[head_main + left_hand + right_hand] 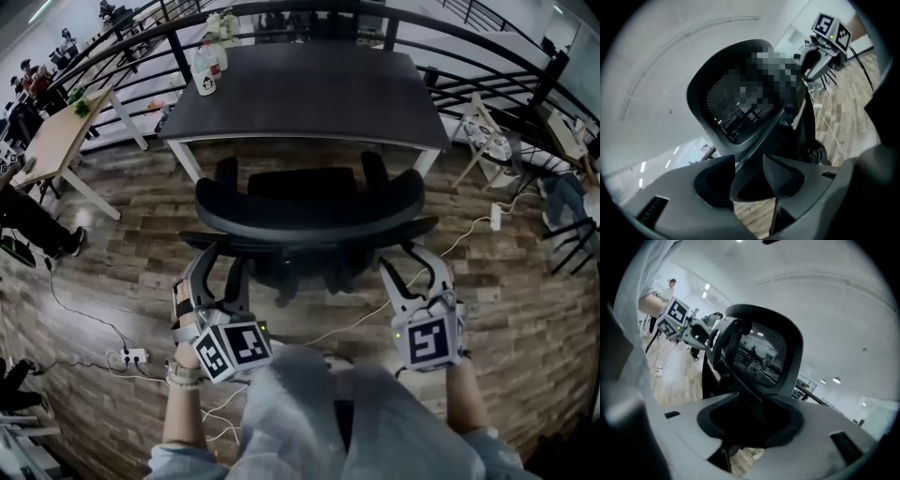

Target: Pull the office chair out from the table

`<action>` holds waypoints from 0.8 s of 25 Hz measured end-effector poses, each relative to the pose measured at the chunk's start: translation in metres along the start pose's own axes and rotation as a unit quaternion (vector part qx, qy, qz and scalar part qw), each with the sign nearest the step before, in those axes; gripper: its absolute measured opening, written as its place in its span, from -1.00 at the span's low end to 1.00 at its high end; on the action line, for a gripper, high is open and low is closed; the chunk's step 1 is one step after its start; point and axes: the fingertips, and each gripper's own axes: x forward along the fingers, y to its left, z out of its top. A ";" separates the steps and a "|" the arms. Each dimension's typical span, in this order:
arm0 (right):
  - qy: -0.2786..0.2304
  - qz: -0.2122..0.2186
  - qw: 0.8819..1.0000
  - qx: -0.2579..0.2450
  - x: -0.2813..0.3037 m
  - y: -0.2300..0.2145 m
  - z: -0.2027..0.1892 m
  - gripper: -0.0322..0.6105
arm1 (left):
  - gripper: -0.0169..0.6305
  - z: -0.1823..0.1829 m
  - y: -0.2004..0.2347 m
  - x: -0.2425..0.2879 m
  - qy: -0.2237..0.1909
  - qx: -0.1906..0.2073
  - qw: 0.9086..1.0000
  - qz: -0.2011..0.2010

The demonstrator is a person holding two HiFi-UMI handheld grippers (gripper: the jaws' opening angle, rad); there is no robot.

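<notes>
The black office chair (309, 202) stands pushed in at the dark table (309, 84), its mesh back toward me. My left gripper (214, 277) reaches to the left end of the back's lower frame, my right gripper (412, 277) to the right end. In the left gripper view the left gripper (746, 168) has a dark frame bar between its jaws, below the mesh back (726, 103); a gap shows beside the bar. In the right gripper view the right gripper (757, 401) straddles the frame under the back (764, 352); the pads are lost in the dark. Both look open.
Bottles (204, 70) stand on the table's far left corner. A power strip (131, 356) and cables lie on the wood floor at left. A light wooden table (56, 141) and a person's legs (37, 225) are at left, a curved railing behind.
</notes>
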 end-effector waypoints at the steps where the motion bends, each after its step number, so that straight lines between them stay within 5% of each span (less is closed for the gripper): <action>1: -0.008 0.006 1.000 0.027 -0.002 0.004 0.004 -0.38 | -0.33 0.006 -0.003 -0.003 -0.008 -0.025 1.000 -0.005; 8: -0.036 0.007 0.988 0.150 -0.015 0.016 0.023 -0.56 | -0.46 0.031 -0.023 -0.021 -0.042 -0.182 0.980 -0.069; 15: -0.041 0.006 0.981 0.192 -0.017 0.025 0.026 -0.86 | -0.78 0.043 -0.034 -0.034 -0.044 -0.235 0.966 -0.094; 20: -0.043 0.009 0.976 0.214 -0.018 0.027 0.024 -0.89 | -0.94 0.055 -0.042 -0.035 -0.068 -0.244 0.962 -0.105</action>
